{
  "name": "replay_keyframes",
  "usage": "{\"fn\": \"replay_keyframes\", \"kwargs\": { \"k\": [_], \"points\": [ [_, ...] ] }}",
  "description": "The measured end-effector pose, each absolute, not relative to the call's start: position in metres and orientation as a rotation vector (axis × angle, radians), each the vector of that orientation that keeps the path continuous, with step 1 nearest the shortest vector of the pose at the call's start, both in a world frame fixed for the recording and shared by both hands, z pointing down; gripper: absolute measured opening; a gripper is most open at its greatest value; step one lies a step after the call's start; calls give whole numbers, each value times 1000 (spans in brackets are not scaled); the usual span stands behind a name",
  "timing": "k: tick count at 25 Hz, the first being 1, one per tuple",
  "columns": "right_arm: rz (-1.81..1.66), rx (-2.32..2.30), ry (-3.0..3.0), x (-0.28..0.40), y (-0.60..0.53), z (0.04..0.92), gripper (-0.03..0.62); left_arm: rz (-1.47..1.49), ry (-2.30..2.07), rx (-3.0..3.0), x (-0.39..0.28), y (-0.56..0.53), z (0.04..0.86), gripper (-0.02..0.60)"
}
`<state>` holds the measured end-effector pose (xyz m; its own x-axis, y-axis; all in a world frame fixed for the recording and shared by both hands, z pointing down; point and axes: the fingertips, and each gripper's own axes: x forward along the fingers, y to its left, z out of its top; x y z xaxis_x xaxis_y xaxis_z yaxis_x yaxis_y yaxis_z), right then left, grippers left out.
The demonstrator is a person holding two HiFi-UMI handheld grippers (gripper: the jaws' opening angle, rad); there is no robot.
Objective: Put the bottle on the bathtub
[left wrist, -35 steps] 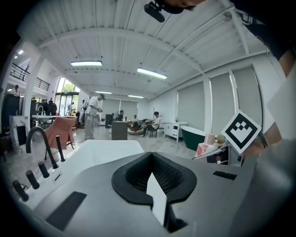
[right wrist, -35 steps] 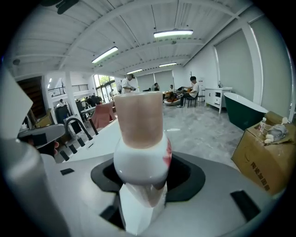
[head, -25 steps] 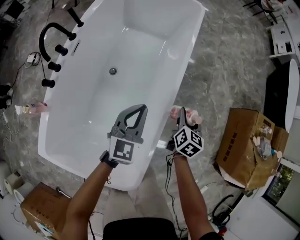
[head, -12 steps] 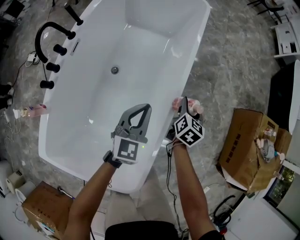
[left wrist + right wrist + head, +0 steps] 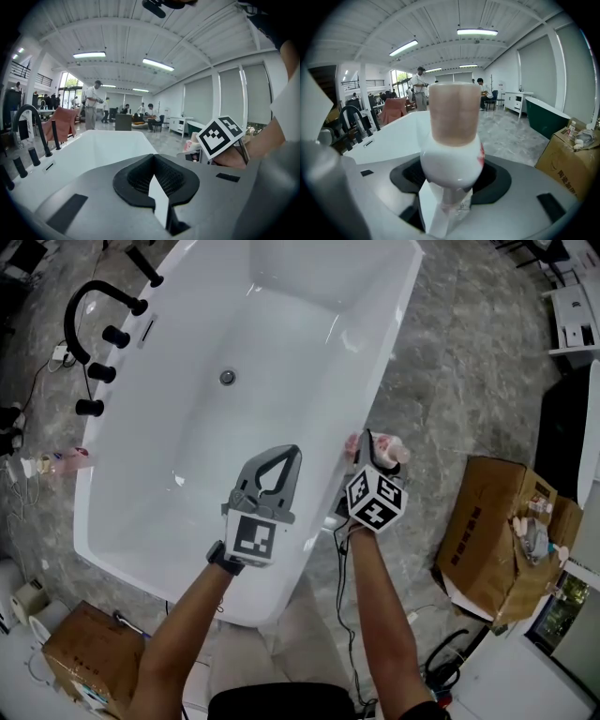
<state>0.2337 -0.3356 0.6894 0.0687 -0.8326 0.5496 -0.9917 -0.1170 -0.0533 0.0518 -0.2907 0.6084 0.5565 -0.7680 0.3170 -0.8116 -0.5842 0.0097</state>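
A white bottle (image 5: pixel 451 159) with a tan cap stands upright between the jaws of my right gripper (image 5: pixel 450 180), which is shut on it. In the head view this bottle (image 5: pixel 390 448) shows pinkish at the tip of the right gripper (image 5: pixel 373 442), right at the right rim of the white bathtub (image 5: pixel 384 362). Whether the bottle touches the rim is hidden. My left gripper (image 5: pixel 283 457) hovers over the tub's near right part. Its jaws are shut with nothing in them, as the left gripper view (image 5: pixel 153 164) confirms.
A black faucet (image 5: pixel 92 313) with several knobs stands by the tub's far left side. A second pink bottle (image 5: pixel 64 460) lies left of the tub. An open cardboard box (image 5: pixel 492 531) sits on the stone floor to the right, another box (image 5: pixel 80 652) at the lower left. People stand far off (image 5: pixel 93 110).
Both grippers have edged slightly forward along the tub's right rim. The bottle stays held in the right gripper.
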Motion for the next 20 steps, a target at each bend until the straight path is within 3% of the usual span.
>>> {"fn": "replay_keyframes", "kwargs": {
  "k": [6,9,20],
  "points": [
    [679,2004,-1795,242,-334,695,284,427,-1335,2637,57,-286,610,17],
    [707,2003,-1769,246,-332,695,230,425,-1332,2637,60,-284,611,17],
    [764,1968,-1792,229,-322,692,224,409,-1338,2635,61,-276,607,17]
  ]
}}
